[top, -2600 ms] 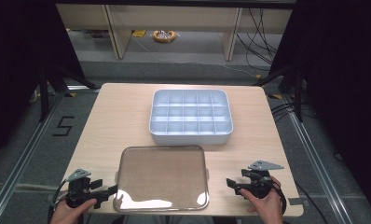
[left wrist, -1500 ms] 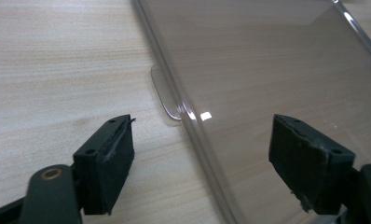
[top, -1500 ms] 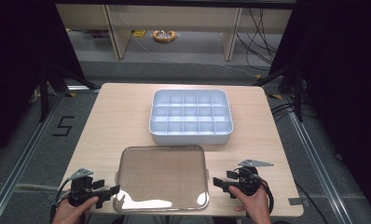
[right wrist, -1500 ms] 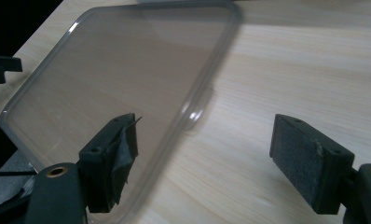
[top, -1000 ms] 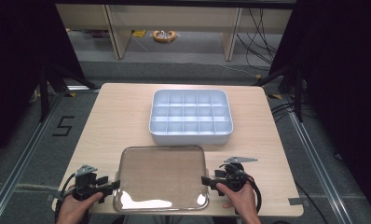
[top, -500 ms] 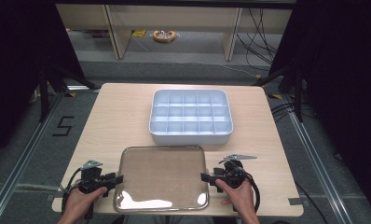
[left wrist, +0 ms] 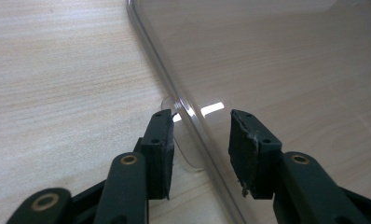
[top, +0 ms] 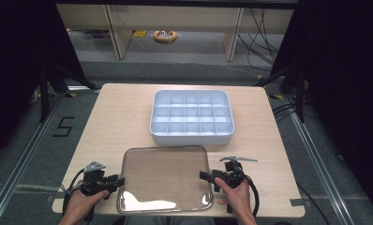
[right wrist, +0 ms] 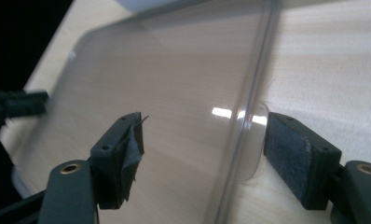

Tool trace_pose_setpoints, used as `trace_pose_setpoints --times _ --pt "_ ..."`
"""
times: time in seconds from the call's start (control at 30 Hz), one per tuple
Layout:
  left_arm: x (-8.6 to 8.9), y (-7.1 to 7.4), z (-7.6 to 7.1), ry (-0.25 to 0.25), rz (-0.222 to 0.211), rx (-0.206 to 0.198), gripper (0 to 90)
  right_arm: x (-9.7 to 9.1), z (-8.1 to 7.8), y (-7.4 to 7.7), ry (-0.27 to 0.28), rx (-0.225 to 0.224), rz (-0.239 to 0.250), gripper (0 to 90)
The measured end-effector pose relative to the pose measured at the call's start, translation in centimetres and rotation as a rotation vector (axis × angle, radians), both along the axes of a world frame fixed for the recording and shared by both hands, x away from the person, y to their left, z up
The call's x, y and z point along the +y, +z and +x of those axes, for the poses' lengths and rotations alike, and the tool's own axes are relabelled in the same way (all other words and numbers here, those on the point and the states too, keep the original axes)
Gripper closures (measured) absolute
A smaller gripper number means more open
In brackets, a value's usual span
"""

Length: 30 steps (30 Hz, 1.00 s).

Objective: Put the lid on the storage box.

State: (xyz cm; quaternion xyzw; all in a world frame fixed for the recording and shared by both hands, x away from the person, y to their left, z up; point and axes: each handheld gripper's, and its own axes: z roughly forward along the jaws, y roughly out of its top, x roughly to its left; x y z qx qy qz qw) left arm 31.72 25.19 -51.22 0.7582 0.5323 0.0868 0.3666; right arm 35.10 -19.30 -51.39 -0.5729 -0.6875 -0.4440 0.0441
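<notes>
**Straddling a clear lid at both side edges**

Lying flat on the near half of the wooden table (top: pixel 119 122), the transparent lid (top: pixel 163 178) has rounded corners and a raised rim; glare marks its near edge.

Left gripper (top: pixel 115 182): held in the left hand (top: pixel 79 206) at the lid's left edge. Jaws narrowed, having just been closing; the rim and a small clear tab (left wrist: pixel 174 140) sit between the pads, which do not yet press on them.

Right gripper (top: pixel 204 176): held in the right hand (top: pixel 236 197) at the lid's right edge. Jaws fairly wide, having just been closing slightly; the rim and its tab (right wrist: pixel 251 140) lie between them, ungripped.

Compartment tray (top: pixel 191 137): white, gridded, beyond the lid, near but apart.
</notes>
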Motion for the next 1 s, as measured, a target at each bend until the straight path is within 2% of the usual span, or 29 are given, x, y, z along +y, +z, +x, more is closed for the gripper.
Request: trace_pose_setpoints --times 0.1,0.13,0.23,0.3,0.33,0.37,0.4,0.43,0.47,0.5,0.53,0.57,0.6,0.63,0.67,0.7,0.73,0.8,0.93,0.97,1.0 --pt "0.1 -0.1 0.0 0.021 -0.019 -0.009 58.8 -0.5 -0.4 -0.4 -0.039 0.033 0.087 35.9" --pt "0.3 0.0 0.0 -0.004 0.017 -0.004 58.6 -0.6 -0.5 -0.6 -0.044 0.026 0.102 37.5" --pt "0.5 0.1 -0.1 -0.004 0.036 -0.005 57.1 -0.7 -1.1 -0.6 -0.052 0.069 0.128 46.2" --pt "0.6 0.1 -0.2 -0.003 0.040 -0.010 55.5 -0.9 -1.3 -0.6 -0.040 0.058 0.153 48.1" --pt "0.7 0.1 -0.1 -0.006 0.043 -0.007 55.4 -0.9 -1.4 -0.6 -0.040 0.058 0.184 48.5" --pt "0.7 0.1 -0.1 -0.006 0.047 -0.010 55.6 -0.9 -1.9 -0.2 -0.059 0.123 0.223 50.6" --pt "0.7 0.1 -0.1 -0.006 0.046 -0.009 55.6 -1.1 -1.8 -0.5 -0.046 0.086 0.191 51.0" --pt "0.7 0.1 -0.2 -0.001 0.033 -0.007 55.5 -1.1 -1.8 -0.6 -0.043 0.091 0.207 52.2" --pt "0.7 0.1 -0.1 -0.002 0.018 -0.005 55.4 -1.1 -1.8 -0.9 -0.041 0.106 0.240 59.7" --pt "0.8 0.1 -0.1 -0.011 0.013 0.002 55.5 -0.8 -2.0 -0.9 -0.033 0.137 0.297 64.4" --pt "0.8 0.1 -0.2 -0.010 0.013 0.002 55.7 -0.4 -2.3 -0.7 -0.028 0.179 0.319 65.6" --pt "0.8 0.1 -0.2 -0.006 0.012 -0.001 55.7 -0.2 -2.3 -0.6 -0.027 0.151 0.285 66.2" --pt "0.8 0.1 -0.2 -0.008 0.017 0.000 55.4 0.1 -2.4 -0.2 -0.004 0.114 0.226 66.0" --pt "0.8 0.1 -0.2 -0.009 0.014 0.002 54.7 0.1 -2.3 0.0 0.010 0.118 0.213 66.3" --pt "0.8 0.1 -0.2 -0.011 0.007 0.005 54.4 0.0 -2.2 -0.1 0.024 0.083 0.218 66.9" --pt "0.9 0.1 -0.2 -0.017 0.013 0.005 54.3 0.0 -2.3 0.1 0.027 0.092 0.217 66.8" --pt "0.7 0.0 -0.2 -0.017 0.003 -0.001 53.6 -0.2 -2.2 -0.2 0.054 0.025 0.186 66.8" --pt "0.7 0.0 -0.2 -0.023 0.005 0.000 50.4 -0.3 -2.2 -0.1 0.070 0.006 0.190 67.0" --pt "0.5 -0.2 -0.2 -0.006 -0.054 -0.007 41.8 -0.1 -2.7 0.7 0.113 -0.043 0.176 67.0" --pt "0.8 -0.1 -0.1 -0.023 -0.050 0.003 39.8 -0.1 -2.8 0.9 0.123 -0.060 0.178 67.2" --pt "0.7 -0.2 -0.1 0.002 -0.086 -0.001 37.4 -0.1 -2.8 1.0 0.132 -0.072 0.181 67.9"
